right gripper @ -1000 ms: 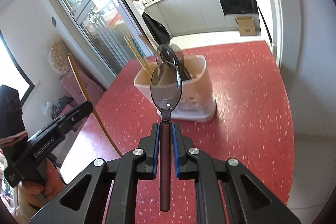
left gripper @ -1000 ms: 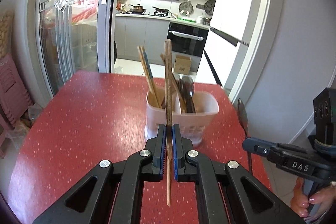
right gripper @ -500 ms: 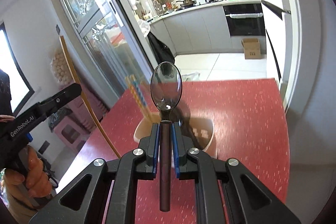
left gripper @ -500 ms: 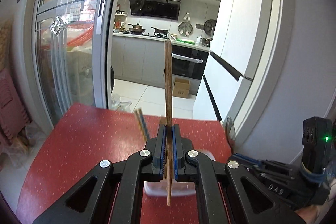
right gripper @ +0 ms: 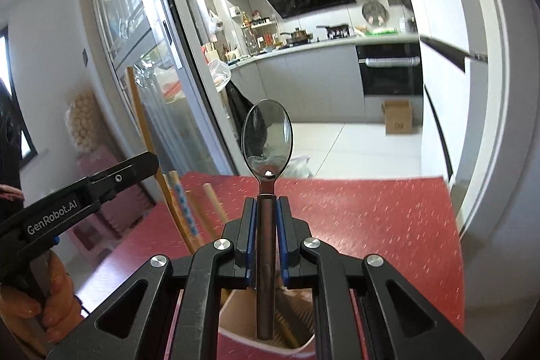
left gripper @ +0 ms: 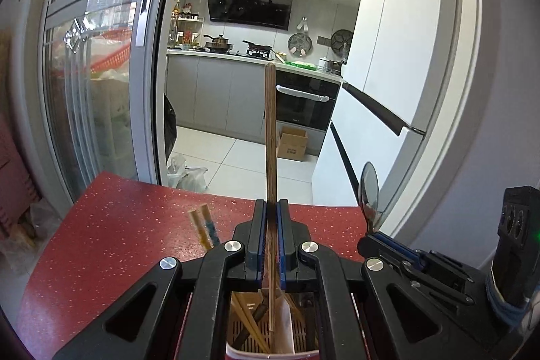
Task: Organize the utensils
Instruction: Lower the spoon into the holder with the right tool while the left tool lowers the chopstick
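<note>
Utensils at this moment: one chopstick and one spoon, each carried upright above the holder, which stands on the red tabletop.

Left hand-held gripper: pads pressed against the chopstick, pinching it part-way along. The stick's lower tip hangs inside the holder's mouth at 6 o'clock in the left wrist view, beside a white divider. Whether the tip touches the slotted floor cannot be told.

Right hand-held gripper: pads pinching the spoon's dark handle, bowl uppermost at 12 o'clock. The handle's end sits just above or just within the holder's rim at 6 o'clock in the right wrist view; contact cannot be confirmed.

Contents already stowed: several chopsticks, including a blue-patterned one, lean out of the holder toward 10 o'clock. More sticks and a dark handle are visible down inside. The two compartments appear to separate stick-type items from others, though which side each carried item is over is not fully clear.

Assessment: the task looks well advanced. Remaining, by judgement: lower and release the chopstick among its fellows, then drop the spoon into its own section. No other loose utensils are visible on the tabletop, but much of it lies out of sight.
</note>
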Demonstrator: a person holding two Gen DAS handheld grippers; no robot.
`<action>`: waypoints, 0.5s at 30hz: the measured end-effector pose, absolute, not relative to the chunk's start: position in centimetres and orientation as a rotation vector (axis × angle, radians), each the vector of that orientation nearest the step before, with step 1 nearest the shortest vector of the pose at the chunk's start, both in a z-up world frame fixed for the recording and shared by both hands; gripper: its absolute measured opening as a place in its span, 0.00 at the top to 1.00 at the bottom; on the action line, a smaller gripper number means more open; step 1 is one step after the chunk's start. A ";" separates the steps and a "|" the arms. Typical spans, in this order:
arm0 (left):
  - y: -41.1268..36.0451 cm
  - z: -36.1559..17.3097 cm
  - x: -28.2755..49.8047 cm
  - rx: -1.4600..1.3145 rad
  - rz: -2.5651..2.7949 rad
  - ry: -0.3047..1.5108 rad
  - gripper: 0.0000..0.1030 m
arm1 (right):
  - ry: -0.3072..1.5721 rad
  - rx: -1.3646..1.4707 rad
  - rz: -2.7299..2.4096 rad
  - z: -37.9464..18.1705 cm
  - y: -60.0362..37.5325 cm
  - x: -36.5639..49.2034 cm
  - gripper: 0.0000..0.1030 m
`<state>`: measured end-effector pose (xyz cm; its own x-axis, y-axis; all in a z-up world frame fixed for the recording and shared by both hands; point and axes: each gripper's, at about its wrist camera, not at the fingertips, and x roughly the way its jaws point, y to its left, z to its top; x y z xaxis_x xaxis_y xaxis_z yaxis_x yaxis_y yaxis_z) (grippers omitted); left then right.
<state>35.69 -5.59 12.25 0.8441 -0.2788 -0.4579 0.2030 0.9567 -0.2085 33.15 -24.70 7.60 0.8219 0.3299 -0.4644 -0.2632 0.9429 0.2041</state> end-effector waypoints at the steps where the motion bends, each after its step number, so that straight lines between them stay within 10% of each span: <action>1: -5.7 11.8 35.9 -0.152 -0.254 0.507 0.66 | 0.508 0.120 0.308 7.2 -24.5 33.3 0.88; 15: -7.0 6.0 35.9 -0.079 -0.224 0.580 0.66 | 0.462 -0.023 0.259 2.2 -22.2 32.1 0.88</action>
<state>35.87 -7.00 5.96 0.8127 -0.2318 -0.5346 0.1876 0.9727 -0.1366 32.13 -22.24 2.18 0.8631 0.2416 -0.4434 -0.2519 0.9671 0.0366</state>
